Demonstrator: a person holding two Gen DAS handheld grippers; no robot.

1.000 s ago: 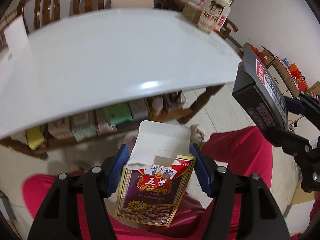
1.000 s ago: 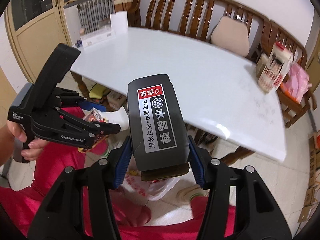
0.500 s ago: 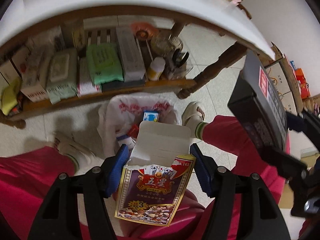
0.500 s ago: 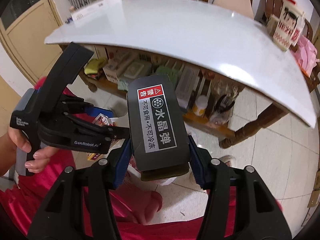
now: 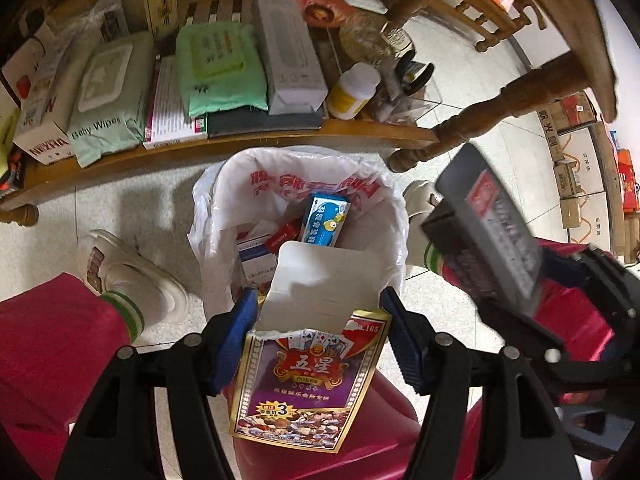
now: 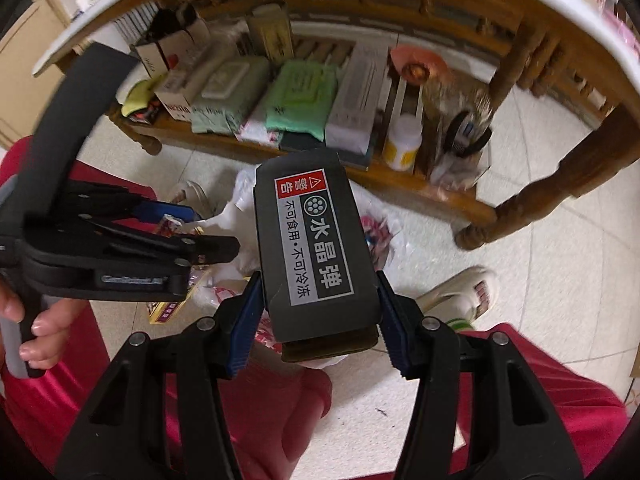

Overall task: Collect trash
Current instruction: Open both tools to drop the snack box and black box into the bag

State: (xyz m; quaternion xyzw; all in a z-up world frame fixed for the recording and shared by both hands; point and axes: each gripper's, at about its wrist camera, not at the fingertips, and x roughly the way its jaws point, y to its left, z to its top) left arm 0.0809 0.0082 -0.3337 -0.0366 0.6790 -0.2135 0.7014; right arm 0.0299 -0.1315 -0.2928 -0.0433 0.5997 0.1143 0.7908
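- Holding a purple card box (image 5: 308,380) between its blue pads, the left gripper (image 5: 320,336) squeezes the box on both sides.
- The card box has its white flap open at the top, and it hangs just above the trash bag (image 5: 224,200).
- The trash bag is white with red writing. It sits on the floor between the person's two feet, near the low wooden shelf (image 5: 240,140).
- Inside the bag lie a blue box (image 5: 324,220), a small red pack and some white boxes.
- The right gripper (image 6: 316,312) is closed tight on a black box (image 6: 308,240) with a red and white label.
- The black box stands above the bag's right side, and in the left view it looks blurry.
- The shelf holds baby wipes (image 5: 108,100), a green pack (image 5: 220,72), a long white box and a little white bottle (image 5: 352,90).
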